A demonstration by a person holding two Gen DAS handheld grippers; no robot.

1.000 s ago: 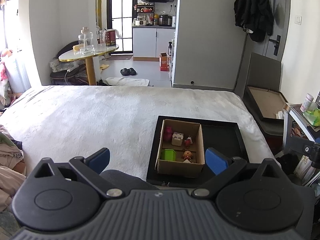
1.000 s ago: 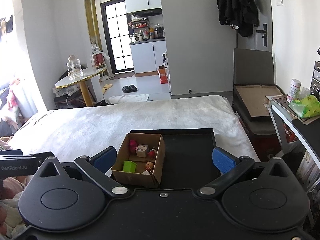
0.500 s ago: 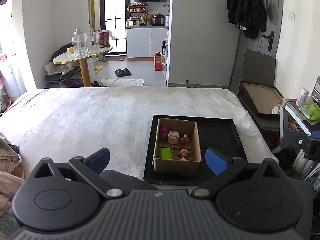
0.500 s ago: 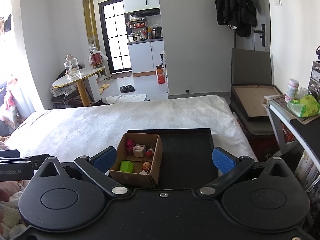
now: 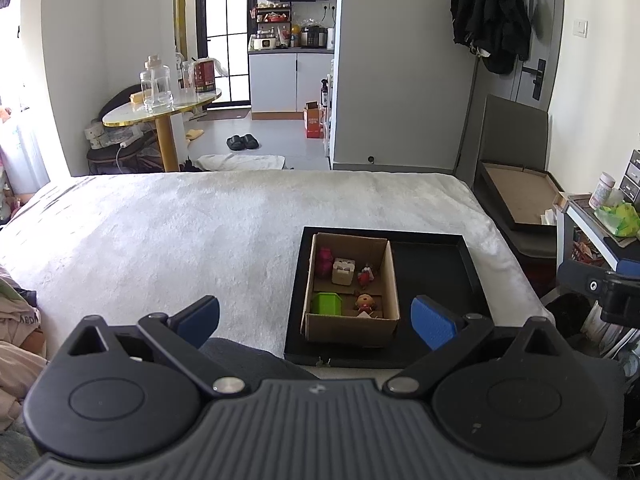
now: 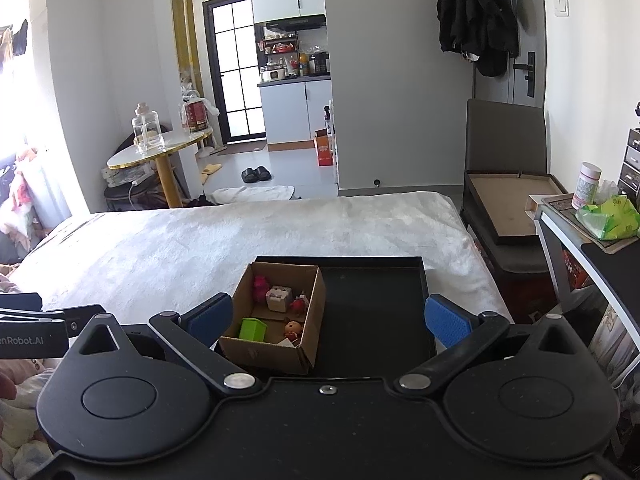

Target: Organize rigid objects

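Open brown cardboard box (image 5: 351, 292): stands in the left half of a shallow black rectangular tray (image 5: 436, 256) on the near right part of a white fleecy bed cover (image 5: 180, 232).

Contents: pink figure (image 5: 325, 261), beige cube toy (image 5: 343, 271), small red figure (image 5: 365, 274), green plastic block (image 5: 327, 304), orange-headed doll (image 5: 364, 302).

Left gripper (image 5: 315, 318), right gripper (image 6: 327, 318): jaws spread wide, holding nothing, well short of the box.

Handling, as judged: descend vertically over one toy; the near box wall may catch a finger.

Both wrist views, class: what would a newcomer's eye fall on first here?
First, the cardboard box of small toys, including a green block, in the left half of a black tray on the white bed. Then the open left gripper and right gripper framing it.
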